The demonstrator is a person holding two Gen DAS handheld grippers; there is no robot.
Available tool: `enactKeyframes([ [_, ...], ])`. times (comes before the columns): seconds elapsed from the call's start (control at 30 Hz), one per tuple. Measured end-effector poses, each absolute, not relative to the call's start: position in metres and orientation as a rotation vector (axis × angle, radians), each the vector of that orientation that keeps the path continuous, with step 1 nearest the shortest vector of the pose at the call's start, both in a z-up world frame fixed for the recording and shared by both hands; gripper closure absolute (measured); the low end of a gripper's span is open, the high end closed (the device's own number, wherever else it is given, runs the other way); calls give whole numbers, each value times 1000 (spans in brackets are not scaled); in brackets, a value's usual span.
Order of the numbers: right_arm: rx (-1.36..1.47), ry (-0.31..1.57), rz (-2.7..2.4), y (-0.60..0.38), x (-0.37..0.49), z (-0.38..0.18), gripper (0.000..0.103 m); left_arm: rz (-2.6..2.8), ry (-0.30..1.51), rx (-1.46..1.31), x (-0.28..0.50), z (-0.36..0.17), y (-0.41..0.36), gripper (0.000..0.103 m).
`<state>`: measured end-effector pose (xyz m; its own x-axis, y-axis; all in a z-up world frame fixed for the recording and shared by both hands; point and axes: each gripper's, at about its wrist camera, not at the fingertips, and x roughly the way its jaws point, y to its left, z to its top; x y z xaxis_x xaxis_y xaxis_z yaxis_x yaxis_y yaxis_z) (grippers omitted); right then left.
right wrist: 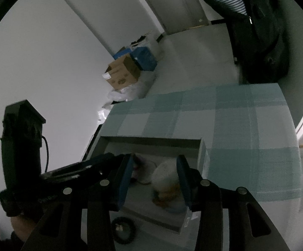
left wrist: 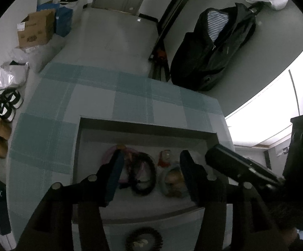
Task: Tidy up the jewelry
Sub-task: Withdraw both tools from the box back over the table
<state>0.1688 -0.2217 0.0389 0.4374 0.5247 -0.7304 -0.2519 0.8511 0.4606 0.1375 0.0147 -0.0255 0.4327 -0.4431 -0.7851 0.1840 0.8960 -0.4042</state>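
A grey open box [left wrist: 147, 132] sits on a blue checked tablecloth [left wrist: 130, 96]. Inside lie a black beaded bracelet [left wrist: 144, 173], a pink bracelet [left wrist: 109, 153], a small red-and-white figure [left wrist: 165, 156] and a pale bangle around something amber [left wrist: 172, 182]. Another black beaded ring [left wrist: 144, 240] lies on the cloth in front of the box. My left gripper [left wrist: 151, 163] is open and empty above the box. My right gripper [right wrist: 154, 167] is open and empty over the box [right wrist: 151, 141], above the pale bangle [right wrist: 165, 177]. The outside ring also shows in the right wrist view [right wrist: 123, 230].
The right gripper's body [left wrist: 245, 169] reaches in at the box's right side. A dark jacket [left wrist: 214, 46] hangs beyond the table. Cardboard and blue boxes [left wrist: 38, 27], bags and shoes [left wrist: 3, 104] lie on the floor to the left.
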Motion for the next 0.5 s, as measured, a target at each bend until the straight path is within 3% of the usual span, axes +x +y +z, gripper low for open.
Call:
enactKeyframes([
  [0.13, 305, 992, 484, -225, 167, 42, 60, -388, 1038, -265, 134, -22, 15, 43],
  [0.5, 273, 950, 500, -226, 158, 51, 56, -376, 1002, -223, 123, -13, 14, 43],
])
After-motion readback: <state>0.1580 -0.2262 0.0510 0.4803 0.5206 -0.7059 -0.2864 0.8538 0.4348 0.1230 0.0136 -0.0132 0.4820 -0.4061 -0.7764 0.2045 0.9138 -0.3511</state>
